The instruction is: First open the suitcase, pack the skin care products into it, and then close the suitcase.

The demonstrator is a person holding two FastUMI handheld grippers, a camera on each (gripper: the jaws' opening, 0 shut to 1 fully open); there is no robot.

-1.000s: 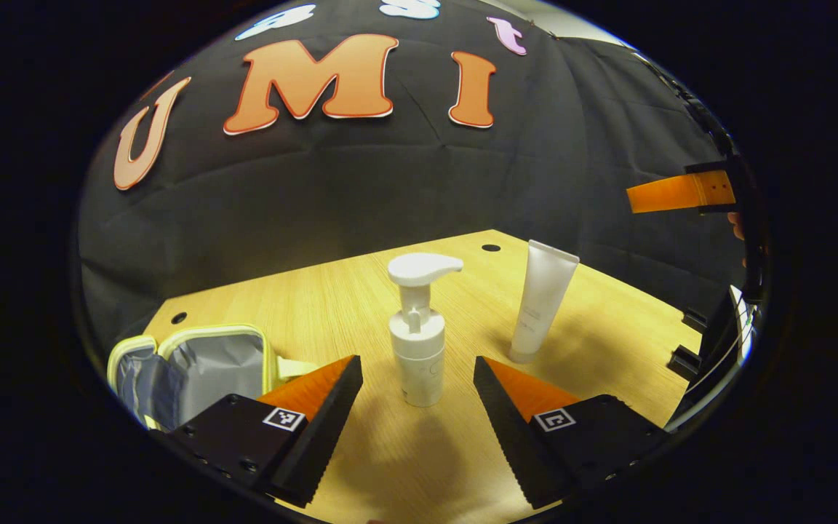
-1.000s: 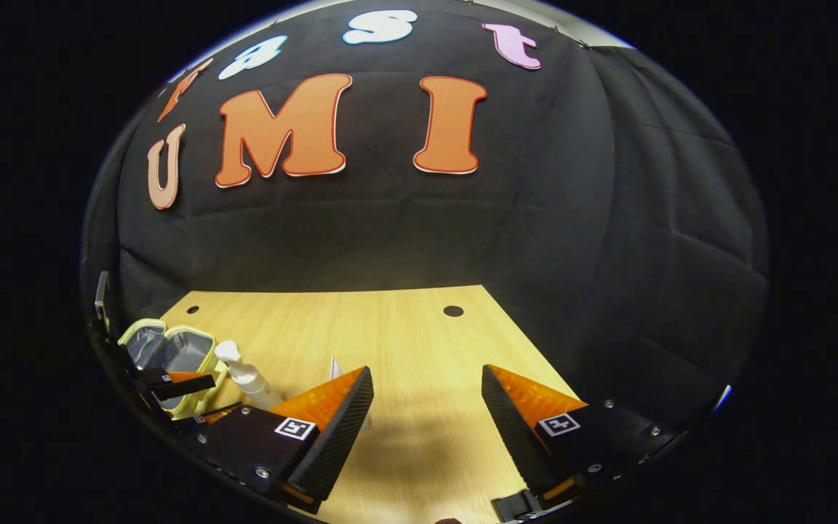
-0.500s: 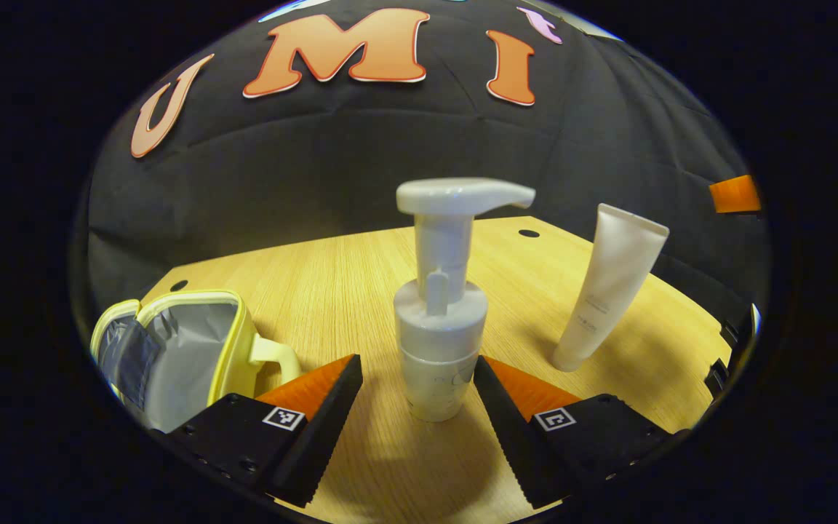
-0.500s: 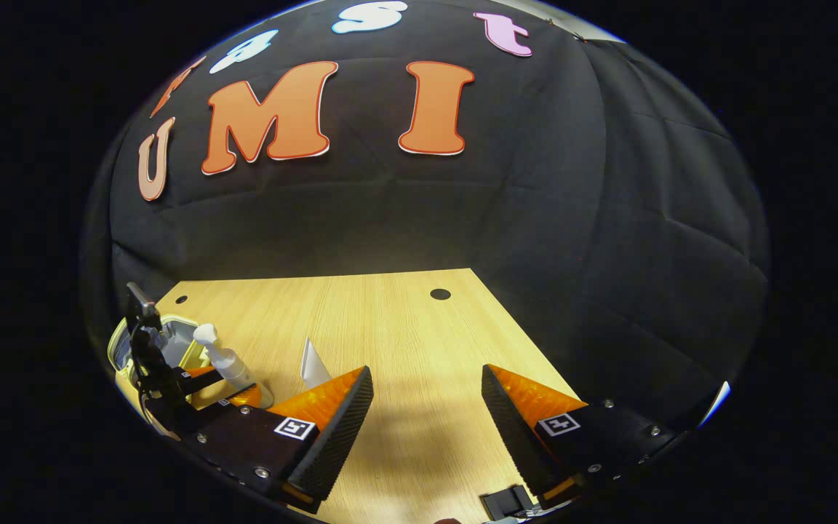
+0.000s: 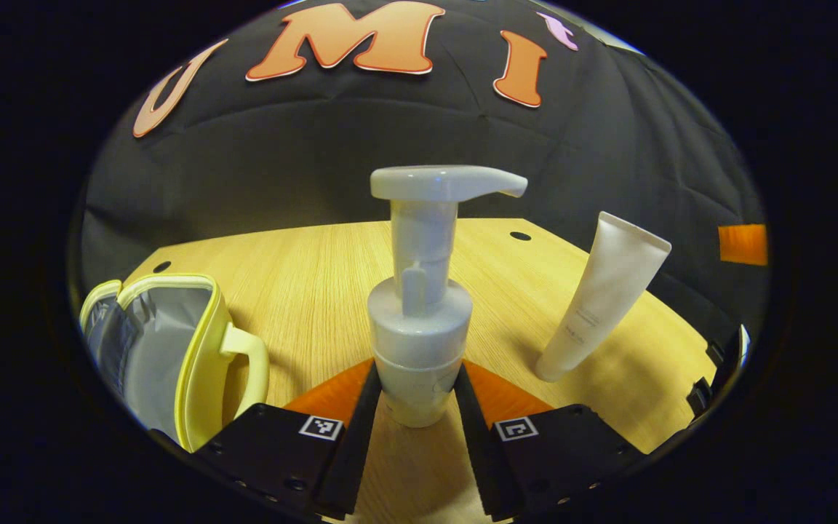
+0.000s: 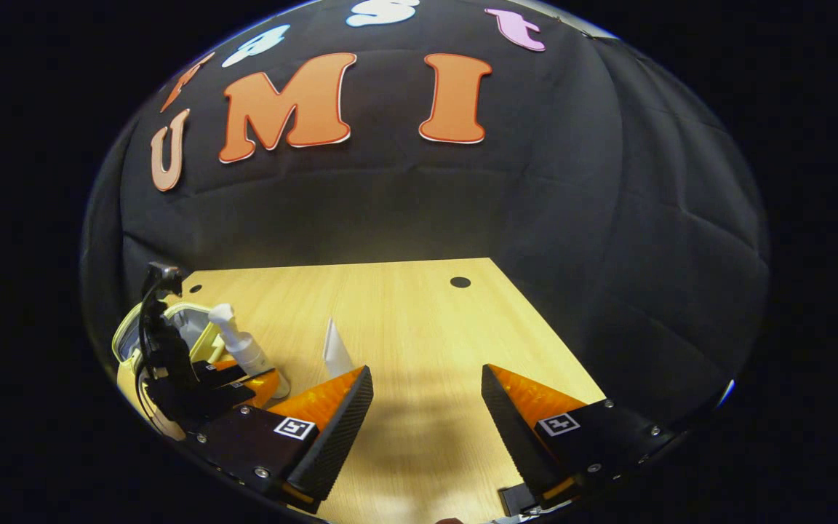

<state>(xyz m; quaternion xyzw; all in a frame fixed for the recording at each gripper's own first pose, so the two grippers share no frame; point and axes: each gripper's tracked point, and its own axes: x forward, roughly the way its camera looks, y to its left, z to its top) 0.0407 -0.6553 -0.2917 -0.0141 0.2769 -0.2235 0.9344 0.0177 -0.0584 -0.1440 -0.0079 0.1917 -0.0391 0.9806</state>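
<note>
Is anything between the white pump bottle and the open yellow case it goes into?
Nothing visible. The left gripper closes on the white pump bottle; bare wooden table lies between it and the open yellow case. The white tube stands on the other side.

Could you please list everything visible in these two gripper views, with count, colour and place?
pump bottle: one, white, upright on the table between the left gripper's fingers
tube: one, white, standing cap-down to the right of the bottle
suitcase: one, pale yellow with grey lining, open, at the table's left
table: one, light wood
left gripper: one, both fingers against the bottle's base
right gripper: one, open over bare table
</note>
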